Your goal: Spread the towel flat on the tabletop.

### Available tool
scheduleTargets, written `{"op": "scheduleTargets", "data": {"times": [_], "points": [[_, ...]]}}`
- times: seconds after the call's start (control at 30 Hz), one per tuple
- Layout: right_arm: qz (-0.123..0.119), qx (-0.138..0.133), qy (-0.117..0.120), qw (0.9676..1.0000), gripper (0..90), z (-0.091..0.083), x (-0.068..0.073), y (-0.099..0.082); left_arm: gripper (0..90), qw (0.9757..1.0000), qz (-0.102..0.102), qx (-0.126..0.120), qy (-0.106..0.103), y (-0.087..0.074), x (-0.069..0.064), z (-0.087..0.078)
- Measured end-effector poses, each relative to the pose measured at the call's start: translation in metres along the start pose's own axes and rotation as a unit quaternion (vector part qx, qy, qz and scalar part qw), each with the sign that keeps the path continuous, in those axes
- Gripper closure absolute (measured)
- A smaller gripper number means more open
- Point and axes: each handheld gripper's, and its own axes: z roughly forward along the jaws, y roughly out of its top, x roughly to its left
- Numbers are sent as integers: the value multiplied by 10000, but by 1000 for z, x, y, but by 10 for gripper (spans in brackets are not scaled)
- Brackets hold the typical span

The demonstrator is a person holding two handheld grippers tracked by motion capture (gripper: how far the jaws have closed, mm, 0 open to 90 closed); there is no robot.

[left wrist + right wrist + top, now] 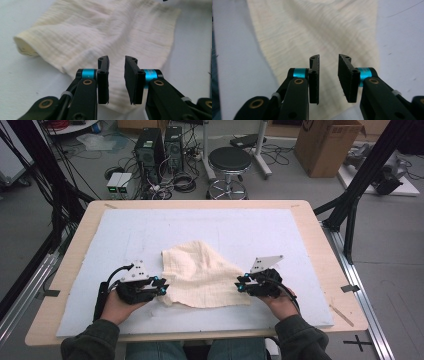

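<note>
From the high view, a cream cloth (200, 272) lies crumpled and partly folded near the front middle of the pale blue mat (150, 227) that covers the wooden table (325, 250). The left gripper (161, 286) sits at the cloth's left edge and the right gripper (241, 285) at its right edge, each held in a hand that comes in from the near side, the two pointing toward each other across the fabric. In the left gripper view, the left gripper (116, 80) shows its two black jaws parted by a narrow gap with nothing pinched between them; the cloth (105, 37) lies flat on the mat beneath and beyond the tips, a rolled fold at its far left, and the pads do not press on it. In the right gripper view, the right gripper (328, 78) likewise stands with its jaws a little apart and empty; the cloth (317, 32) stretches away under them, its weave creased in diagonal ripples, with bare mat (402, 37) on either side.
</note>
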Motion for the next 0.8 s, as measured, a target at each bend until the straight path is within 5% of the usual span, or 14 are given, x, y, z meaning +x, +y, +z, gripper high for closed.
{"op": "scheduleTargets", "data": {"times": [0.13,0.43,0.57,0.8], "points": [[17,69,229,9997,644,2,8,-11,691,9993,-26,233,-274,-14,-7,9],[-49,317,317,9990,648,11,15,-21,766,9985,35,496,-224,-20,-7,20],[-42,309,211,9993,734,12,15,-21,850,9983,125,507,-242,-19,-8,21],[-40,359,269,9990,874,12,15,-19,869,9985,281,299,-373,-14,-10,4]]}}
